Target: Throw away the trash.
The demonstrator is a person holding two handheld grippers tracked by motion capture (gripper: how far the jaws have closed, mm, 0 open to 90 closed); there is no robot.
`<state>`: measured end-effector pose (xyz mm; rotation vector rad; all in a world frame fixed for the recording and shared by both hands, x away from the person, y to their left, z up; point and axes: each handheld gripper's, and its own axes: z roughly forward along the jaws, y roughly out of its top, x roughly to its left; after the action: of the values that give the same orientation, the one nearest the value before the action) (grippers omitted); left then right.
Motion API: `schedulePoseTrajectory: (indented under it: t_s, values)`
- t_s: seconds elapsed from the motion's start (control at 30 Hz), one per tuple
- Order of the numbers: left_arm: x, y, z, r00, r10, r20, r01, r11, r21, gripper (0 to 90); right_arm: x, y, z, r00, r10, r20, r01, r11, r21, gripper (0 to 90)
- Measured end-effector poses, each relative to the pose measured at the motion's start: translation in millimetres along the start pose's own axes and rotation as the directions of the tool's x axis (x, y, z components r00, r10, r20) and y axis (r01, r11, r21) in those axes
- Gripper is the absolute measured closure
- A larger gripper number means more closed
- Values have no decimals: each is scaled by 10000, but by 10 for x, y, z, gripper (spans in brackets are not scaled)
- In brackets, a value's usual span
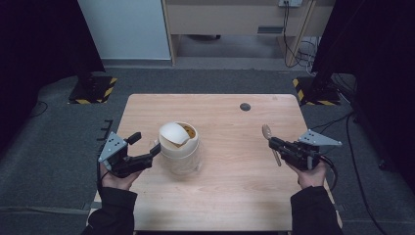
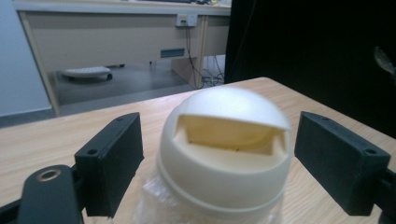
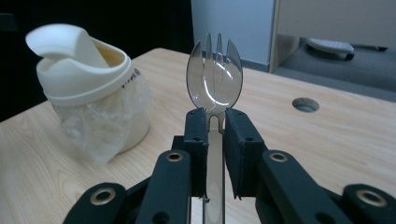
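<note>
The small cream plastic bin with a domed swing lid (image 1: 179,145) stands left of centre on the pale wooden worktop (image 1: 225,196), well in from every edge, with bare wood all round it. Its lid opening faces the left gripper (image 1: 147,148), whose jaws stand wide apart on either side of the bin without touching it. The right gripper (image 1: 270,142), near the worktop's right edge, is clamped on a clear plastic spork (image 3: 214,77). The spork's long axis runs along the jaws, tines pointing away from the hand.
</note>
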<state>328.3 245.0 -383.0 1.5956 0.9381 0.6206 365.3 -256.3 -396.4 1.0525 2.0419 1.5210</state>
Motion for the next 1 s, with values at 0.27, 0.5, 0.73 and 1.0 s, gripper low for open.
schedulePoseTrajectory:
  t_s: [0.27, 0.5, 0.73, 1.0]
  values:
    - [-236, 198, 125, 9978, 392, 541, -373, 9986, -363, 148, 50, 200, -19, 9997, -145, -201, 128, 9968, -790, 795]
    - [-418, 290, 281, 9944, 586, 878, -546, 9974, -471, 148, 170, 348, 59, 9974, -536, -477, 476, 9916, -1204, 795]
    - [-553, 380, 424, 9914, 593, 1171, -530, 9970, -558, 152, 219, 419, 105, 9961, -643, -597, 557, 9891, -1366, 795]
    - [-765, 480, 614, 9857, 617, 1565, -500, 9957, -779, 169, 267, 424, 153, 9941, -700, -829, 567, 9865, -1535, 795]
